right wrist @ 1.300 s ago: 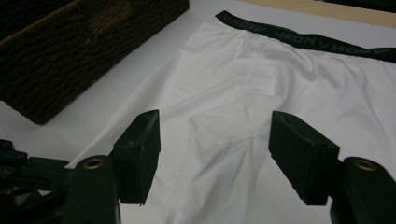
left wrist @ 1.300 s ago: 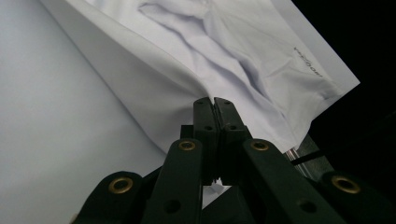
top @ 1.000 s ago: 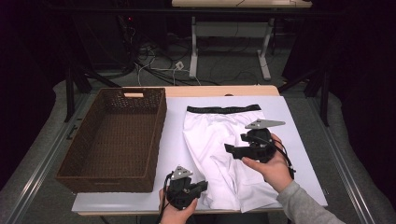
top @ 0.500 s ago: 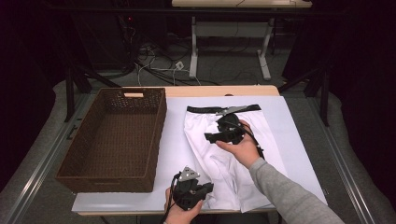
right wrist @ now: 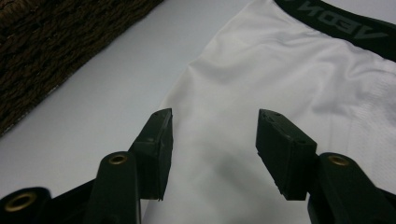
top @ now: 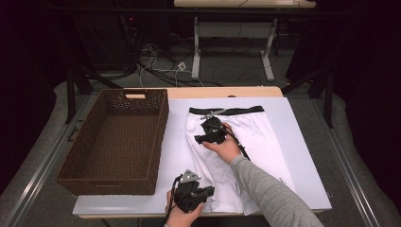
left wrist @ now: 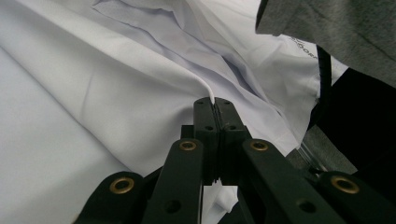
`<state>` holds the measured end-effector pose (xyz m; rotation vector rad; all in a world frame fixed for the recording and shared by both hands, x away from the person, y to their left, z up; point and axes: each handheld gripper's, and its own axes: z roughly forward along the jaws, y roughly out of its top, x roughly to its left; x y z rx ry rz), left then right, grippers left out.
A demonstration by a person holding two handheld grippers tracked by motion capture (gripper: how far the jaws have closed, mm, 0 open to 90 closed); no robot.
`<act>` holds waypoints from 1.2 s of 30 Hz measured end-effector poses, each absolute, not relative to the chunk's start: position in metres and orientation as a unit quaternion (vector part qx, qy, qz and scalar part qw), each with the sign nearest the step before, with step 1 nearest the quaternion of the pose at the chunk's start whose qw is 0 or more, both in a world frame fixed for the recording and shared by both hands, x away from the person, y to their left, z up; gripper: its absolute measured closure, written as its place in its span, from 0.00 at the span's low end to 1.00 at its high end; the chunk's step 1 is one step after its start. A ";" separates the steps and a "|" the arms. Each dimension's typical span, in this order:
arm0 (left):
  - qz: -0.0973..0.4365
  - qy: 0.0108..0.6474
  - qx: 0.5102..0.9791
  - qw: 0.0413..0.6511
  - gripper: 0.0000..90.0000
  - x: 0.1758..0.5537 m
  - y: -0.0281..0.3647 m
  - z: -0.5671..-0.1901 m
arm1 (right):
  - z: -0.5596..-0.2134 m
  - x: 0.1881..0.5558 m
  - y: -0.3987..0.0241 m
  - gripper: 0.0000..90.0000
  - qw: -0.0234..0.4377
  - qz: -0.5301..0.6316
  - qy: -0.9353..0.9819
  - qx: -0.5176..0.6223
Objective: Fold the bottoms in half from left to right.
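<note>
The dark room behind the white table gives little beyond desk legs and floor cables. A brown wicker basket takes the table's left half; just right of it lie white shorts, their lower right part hidden by a grey sleeve. The right gripper, jaws spread and just closing, hangs over the shorts' left edge near the black waistband. The left gripper is pressed together, pinching a fold at the hem.

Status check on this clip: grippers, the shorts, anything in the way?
Left gripper shut on shorts hem. Right gripper open, jaws just closing, above the shorts' left edge near waistband. Basket beside, nothing blocking.
</note>
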<state>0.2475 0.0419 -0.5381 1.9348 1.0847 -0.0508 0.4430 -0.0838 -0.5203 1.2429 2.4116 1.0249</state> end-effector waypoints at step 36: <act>-0.031 0.421 0.779 0.463 1.00 0.244 0.039 -0.529 | -0.542 0.473 -0.041 1.00 0.168 0.320 0.832 0.420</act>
